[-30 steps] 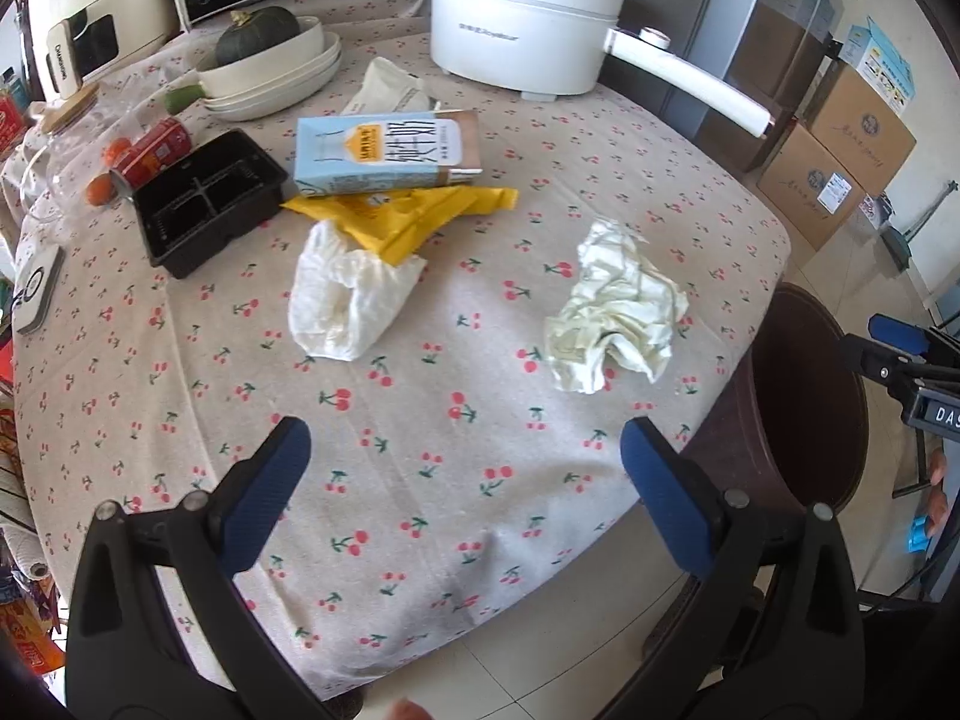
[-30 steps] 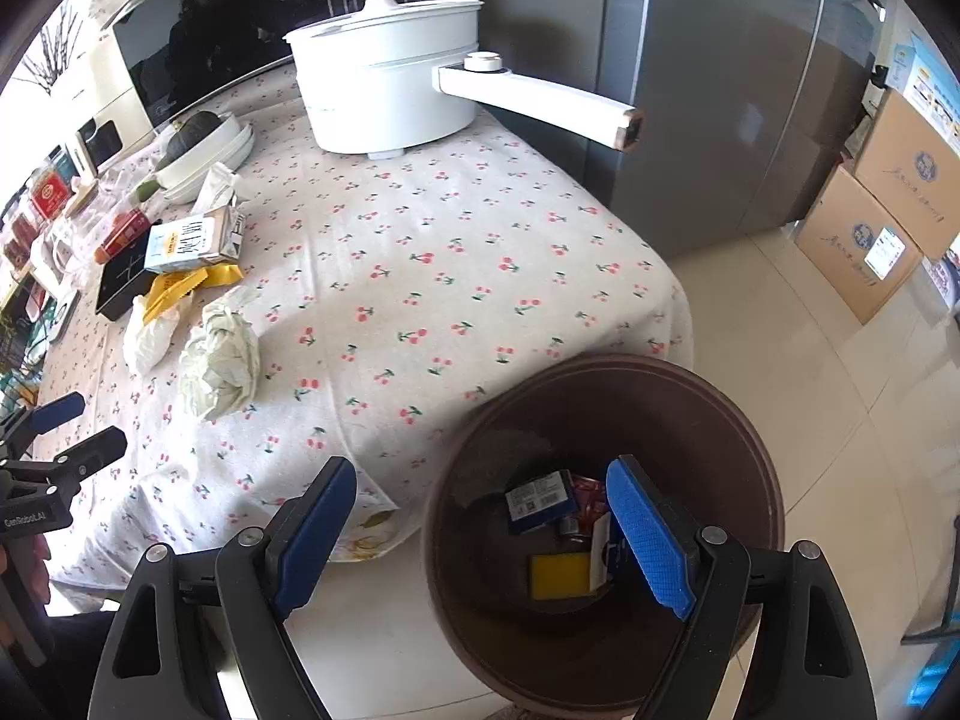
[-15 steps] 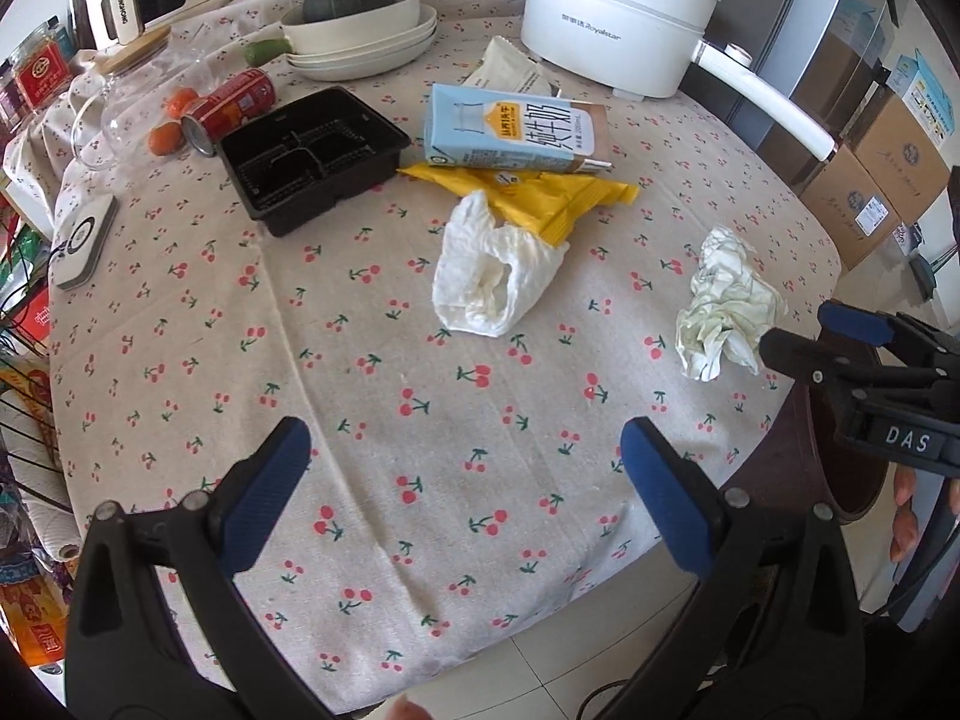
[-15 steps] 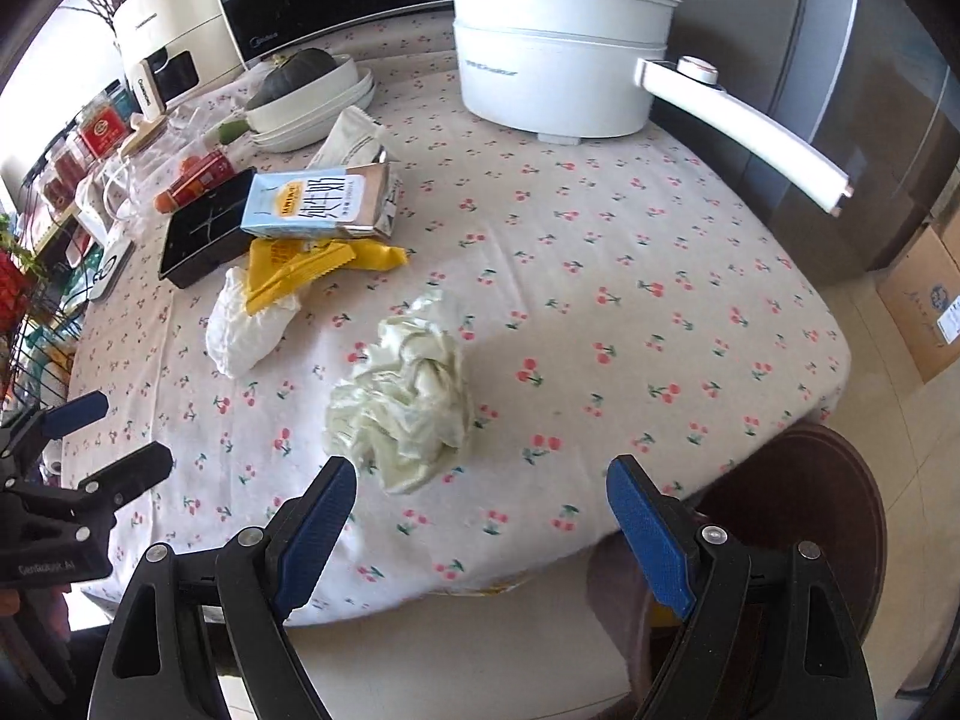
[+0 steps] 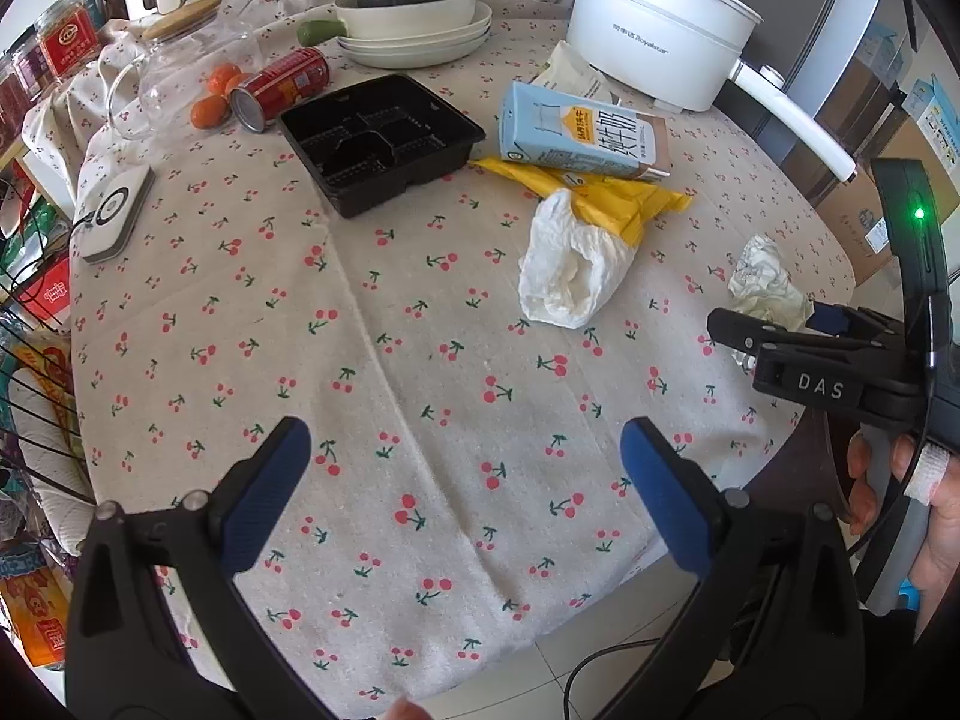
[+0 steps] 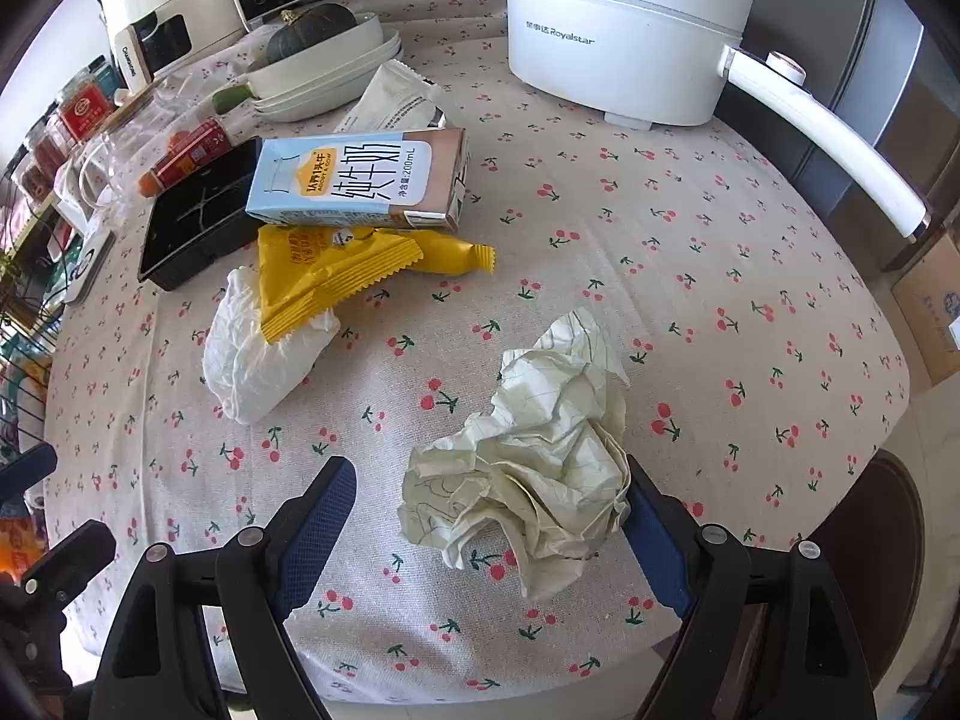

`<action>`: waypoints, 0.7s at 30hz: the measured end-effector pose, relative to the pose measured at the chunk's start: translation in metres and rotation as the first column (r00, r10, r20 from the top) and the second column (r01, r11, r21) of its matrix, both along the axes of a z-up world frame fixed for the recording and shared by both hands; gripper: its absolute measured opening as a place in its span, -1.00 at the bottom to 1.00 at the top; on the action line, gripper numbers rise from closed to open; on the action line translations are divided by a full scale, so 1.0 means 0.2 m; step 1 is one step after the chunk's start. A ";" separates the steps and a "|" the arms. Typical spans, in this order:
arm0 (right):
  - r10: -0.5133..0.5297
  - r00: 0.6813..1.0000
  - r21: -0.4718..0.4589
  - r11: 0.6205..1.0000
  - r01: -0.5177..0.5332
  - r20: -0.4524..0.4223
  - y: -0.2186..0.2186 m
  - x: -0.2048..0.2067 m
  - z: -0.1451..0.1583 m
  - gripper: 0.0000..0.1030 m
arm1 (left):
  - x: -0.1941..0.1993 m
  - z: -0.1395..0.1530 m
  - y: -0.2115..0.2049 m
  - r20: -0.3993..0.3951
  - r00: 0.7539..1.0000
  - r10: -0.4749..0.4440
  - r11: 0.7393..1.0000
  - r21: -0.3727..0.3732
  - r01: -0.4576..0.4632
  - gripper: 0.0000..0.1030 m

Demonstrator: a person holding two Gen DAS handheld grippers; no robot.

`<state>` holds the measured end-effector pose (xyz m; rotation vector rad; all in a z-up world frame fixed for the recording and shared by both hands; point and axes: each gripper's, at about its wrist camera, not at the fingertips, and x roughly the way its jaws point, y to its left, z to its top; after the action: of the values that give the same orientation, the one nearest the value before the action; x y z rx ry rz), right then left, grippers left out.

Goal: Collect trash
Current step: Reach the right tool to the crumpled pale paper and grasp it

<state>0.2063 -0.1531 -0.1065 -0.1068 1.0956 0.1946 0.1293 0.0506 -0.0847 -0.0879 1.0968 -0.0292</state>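
A crumpled pale paper ball (image 6: 528, 462) lies near the table's right edge, between the fingers of my right gripper (image 6: 486, 531), which is open. Its right pad is at the paper's edge and its left pad stands apart. Farther back lie a white tissue (image 6: 258, 354), a yellow wrapper (image 6: 336, 270) and a blue milk carton (image 6: 360, 186). My left gripper (image 5: 468, 480) hangs open over bare tablecloth near the front edge. In its view the tissue (image 5: 570, 282) is ahead, and the paper ball (image 5: 768, 288) is partly hidden by the right gripper (image 5: 771, 321).
A black compartment tray (image 5: 378, 138), a red can (image 5: 282, 87), stacked bowls holding a squash (image 5: 414, 18) and a white electric pot (image 5: 660, 30) stand at the back. The brown bin (image 6: 870, 552) sits on the floor off the table's right edge. Cluttered shelves line the left.
My right gripper swung from above the brown bin across to the table and came down around the crumpled paper. My left gripper slid left along the front edge, so the trash now lies farther right.
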 end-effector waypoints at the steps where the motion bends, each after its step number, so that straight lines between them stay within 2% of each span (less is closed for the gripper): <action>1: -0.004 1.000 -0.007 1.000 0.004 -0.002 0.00 0.01 -0.01 0.64 | 0.00 0.00 -0.01 0.000 1.000 -0.003 1.000 0.000 0.003 0.99; 5: -0.022 1.000 -0.031 0.999 0.022 -0.007 -0.05 0.02 -0.03 0.14 | 0.03 -0.01 -0.04 -0.003 1.000 -0.017 1.000 0.003 0.017 0.99; 7: -0.020 1.000 0.003 1.000 0.020 -0.007 -0.09 0.02 0.00 -0.16 | 0.05 -0.02 -0.06 -0.002 1.000 -0.028 1.000 0.006 0.028 0.99; 8: -0.020 1.000 0.014 1.000 0.020 -0.007 -0.10 0.02 0.01 -0.22 | 0.07 -0.03 -0.08 -0.002 0.999 -0.036 0.999 0.015 0.036 0.99; 12: 0.006 1.000 0.004 1.000 -0.006 0.029 -0.14 -0.01 0.10 -0.28 | 0.16 -0.07 -0.15 -0.001 0.998 -0.066 0.996 0.065 0.066 0.99; 16: 0.008 0.999 0.012 1.000 -0.009 0.051 -0.21 -0.03 0.16 -0.28 | 0.25 -0.11 -0.21 0.000 0.998 -0.067 0.997 0.044 0.066 0.99; 19: -0.010 0.998 0.017 1.000 0.009 0.057 -0.29 -0.03 0.18 -0.28 | 0.32 -0.13 -0.25 0.020 0.997 -0.071 0.996 0.053 0.070 0.92; 21: -0.019 0.999 0.020 1.000 0.018 0.050 -0.35 -0.03 0.17 -0.28 | 0.36 -0.15 -0.27 0.033 0.997 -0.070 0.995 0.074 0.067 0.76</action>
<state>0.2011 -0.2221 -0.0723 -0.0832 1.0440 0.1849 0.2008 -0.0025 -0.1145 0.0154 1.0640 -0.0522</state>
